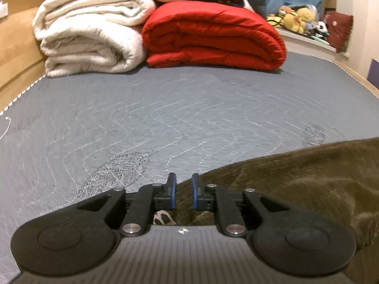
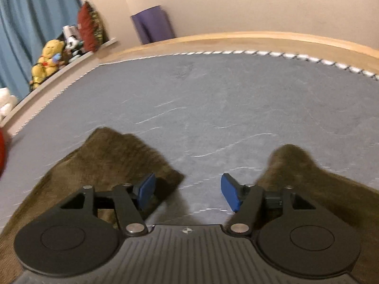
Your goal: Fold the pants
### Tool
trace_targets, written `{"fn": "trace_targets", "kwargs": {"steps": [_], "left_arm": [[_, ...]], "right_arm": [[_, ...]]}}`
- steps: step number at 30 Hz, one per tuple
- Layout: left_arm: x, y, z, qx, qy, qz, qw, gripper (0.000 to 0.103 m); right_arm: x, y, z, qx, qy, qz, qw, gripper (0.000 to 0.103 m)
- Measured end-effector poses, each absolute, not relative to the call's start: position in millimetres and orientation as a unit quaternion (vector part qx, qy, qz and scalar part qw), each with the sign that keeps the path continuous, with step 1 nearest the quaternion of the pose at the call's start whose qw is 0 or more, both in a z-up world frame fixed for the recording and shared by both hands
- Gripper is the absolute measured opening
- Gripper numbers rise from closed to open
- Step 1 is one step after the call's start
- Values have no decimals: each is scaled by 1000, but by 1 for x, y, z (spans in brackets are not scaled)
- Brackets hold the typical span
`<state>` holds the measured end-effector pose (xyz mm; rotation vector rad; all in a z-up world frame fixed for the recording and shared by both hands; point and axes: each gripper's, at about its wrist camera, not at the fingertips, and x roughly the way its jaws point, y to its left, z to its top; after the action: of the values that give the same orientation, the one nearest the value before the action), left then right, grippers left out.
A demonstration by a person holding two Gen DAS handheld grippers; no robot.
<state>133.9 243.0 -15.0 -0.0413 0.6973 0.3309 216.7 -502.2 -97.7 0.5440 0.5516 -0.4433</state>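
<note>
Olive-brown corduroy pants (image 1: pixel 308 179) lie on a grey quilted mattress (image 1: pixel 165 118). In the left wrist view they fill the lower right, and my left gripper (image 1: pixel 183 189) hovers over their left edge, jaws slightly apart with nothing between the blue pads. In the right wrist view the two pant legs (image 2: pixel 113 156) spread apart, one left and one right (image 2: pixel 308 177). My right gripper (image 2: pixel 188 189) is wide open above the bare mattress (image 2: pixel 213 106) between the legs, empty.
At the far end in the left wrist view lie a folded white blanket (image 1: pixel 90 37) and a folded red quilt (image 1: pixel 213 37). Soft toys (image 1: pixel 296 19) sit on a shelf at right. A wooden bed frame (image 2: pixel 236 37) rims the mattress; a purple roll (image 2: pixel 154 26) stands beyond.
</note>
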Motion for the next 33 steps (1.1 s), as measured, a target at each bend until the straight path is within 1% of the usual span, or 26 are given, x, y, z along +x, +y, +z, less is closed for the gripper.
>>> {"fn": "trace_targets", "kwargs": {"steps": [1,2,3,4,5,7,8,9,10,11,12,13,14,16,17,18,19,21,22,24,25,29,31,33], "left_arm": [[133,240,-14,-15,338,159,927,18],[132,237,-14,-10,337,158,928,18],[131,235,-13,-5,336,157,929,18],[130,233,-13,1,335,156,929,18],[130,232,-12,6,333,155,930,18],[129,229,-11,14,331,154,931,18],[129,229,-11,18,330,153,931,18],[130,228,-10,20,329,152,932,18],[130,228,-10,20,330,152,932,18],[130,229,-11,16,330,153,931,18],[131,230,-11,11,332,151,931,18],[131,231,-11,3,334,149,931,19],[132,232,-11,-7,337,144,931,19],[131,233,-15,-18,346,126,929,30],[131,232,-20,-18,354,114,928,32],[130,231,-26,-17,364,103,925,32],[131,232,-34,-15,378,93,921,32],[133,235,-58,-3,420,87,903,32],[134,236,-73,6,447,84,891,30],[127,227,-75,50,437,76,895,31],[126,223,-71,57,442,85,891,31],[104,215,-34,1,410,85,908,33],[94,207,-19,-16,408,85,909,38],[77,199,-7,-18,410,78,909,40]], "right_arm": [[219,-501,-97,266,263,-202,905,57],[222,-501,-97,265,260,-192,908,47],[228,-499,-98,260,264,-179,911,19],[233,-496,-98,247,266,-179,914,10],[232,-494,-95,230,256,-190,919,8],[213,-487,-77,213,192,-220,932,0],[204,-481,-67,191,158,-241,938,0],[200,-478,-62,176,149,-248,941,0],[199,-482,-65,184,171,-248,936,0],[200,-488,-74,202,211,-257,921,0],[196,-496,-85,221,238,-289,900,0],[192,-501,-90,234,245,-307,889,0],[187,-506,-90,251,246,-312,883,1],[183,-507,-81,266,230,-290,890,4],[183,-503,-74,263,218,-277,898,5],[181,-496,-66,254,203,-257,910,17],[180,-487,-59,243,195,-240,919,37],[184,-468,-46,209,195,-217,934,58],[185,-457,-40,191,197,-204,940,58],[188,-437,-26,173,200,-182,947,59],[187,-427,-18,169,201,-171,950,59],[178,-388,23,155,192,-121,962,61],[163,-365,49,145,178,-85,970,63],[147,-336,73,126,162,-48,978,67]]}}
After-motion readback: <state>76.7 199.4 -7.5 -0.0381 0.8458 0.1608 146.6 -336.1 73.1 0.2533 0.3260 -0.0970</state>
